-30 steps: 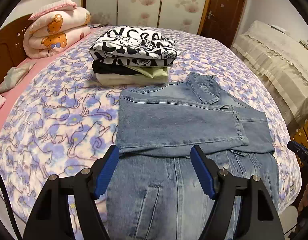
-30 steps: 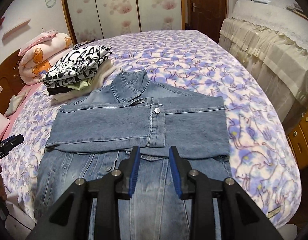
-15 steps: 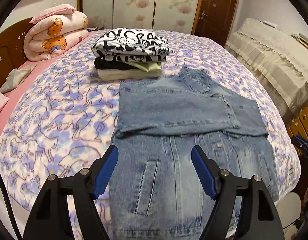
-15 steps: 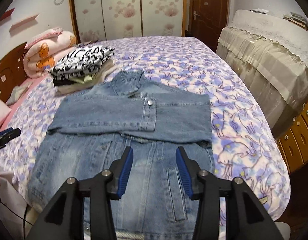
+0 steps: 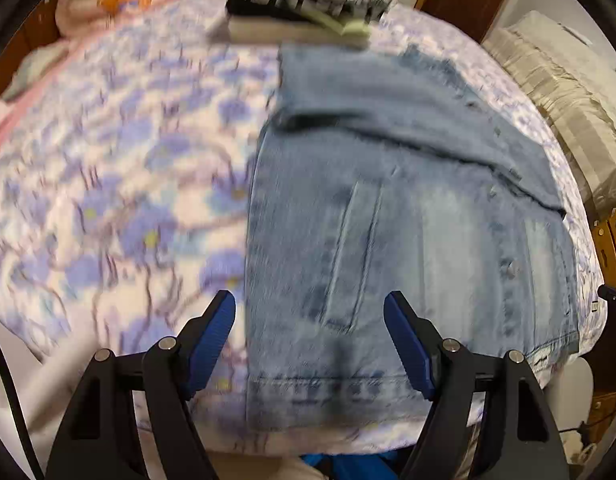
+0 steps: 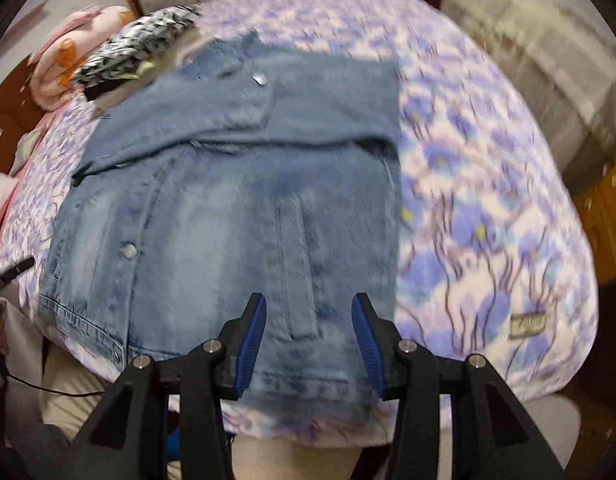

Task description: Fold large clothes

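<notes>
We have dropped both grippers toward the near hem of the denim jacket [image 5: 407, 208], which lies on the floral bedspread [image 5: 120, 168] with sleeves folded across its chest. Our left gripper [image 5: 309, 340] stays wide open; our right gripper [image 6: 309, 336] has spread wider than before. Both views are now motion-blurred.

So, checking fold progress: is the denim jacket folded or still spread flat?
Partly folded. The denim jacket has both sleeves crossed over its chest, while its lower body lies flat toward the hem.
</notes>
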The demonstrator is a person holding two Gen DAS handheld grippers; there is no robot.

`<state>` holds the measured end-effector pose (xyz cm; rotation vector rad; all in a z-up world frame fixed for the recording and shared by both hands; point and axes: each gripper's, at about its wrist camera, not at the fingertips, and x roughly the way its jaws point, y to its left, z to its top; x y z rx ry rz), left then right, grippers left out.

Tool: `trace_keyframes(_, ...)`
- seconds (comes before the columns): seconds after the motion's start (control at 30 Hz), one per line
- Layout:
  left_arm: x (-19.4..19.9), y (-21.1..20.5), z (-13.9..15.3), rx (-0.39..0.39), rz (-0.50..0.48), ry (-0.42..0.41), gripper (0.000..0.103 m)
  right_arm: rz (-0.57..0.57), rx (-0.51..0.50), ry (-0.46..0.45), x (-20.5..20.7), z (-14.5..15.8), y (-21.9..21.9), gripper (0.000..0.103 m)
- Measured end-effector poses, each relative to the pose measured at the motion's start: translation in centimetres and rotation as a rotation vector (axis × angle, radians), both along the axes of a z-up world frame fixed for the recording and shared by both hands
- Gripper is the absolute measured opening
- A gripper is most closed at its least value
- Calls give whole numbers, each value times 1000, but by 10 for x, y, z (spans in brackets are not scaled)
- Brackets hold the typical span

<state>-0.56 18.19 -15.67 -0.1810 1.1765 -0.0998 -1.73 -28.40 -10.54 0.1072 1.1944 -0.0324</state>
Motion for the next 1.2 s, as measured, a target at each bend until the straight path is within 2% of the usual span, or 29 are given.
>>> trace_keyframes(0.17,1,9,-34,-26,-4,107,75,-111,103,121,-3,-33,-41,45)
trace_keyframes(0.3,3,15,-50,-54,4,147,75,-149,201,204,-8,-60,-57,45)
trace_keyframes(0.47,4,17,-56,-86,-17,154,77,-146,198,269,-12,-82,-57,45)
trace_keyframes(0.7,9,15,-68,-125,-23,159,84,-148,278,273,-20,-92,-63,45)
trace_keyframes(0.83,8,16,-66,-138,-47,155,83,-113,310,263,-27,-94,-61,47)
trace_keyframes(0.97,2,12,-63,-143,-94,161,77,-118,357,254,-30,-97,-68,47)
trace_keyframes(1.1,-1,7,-65,-138,-113,165,77,-133,376,251,-29,-103,-84,47)
trace_keyframes(1.2,5,6,-72,-163,-108,182,86,-133,373,257,-27,-106,-90,48)
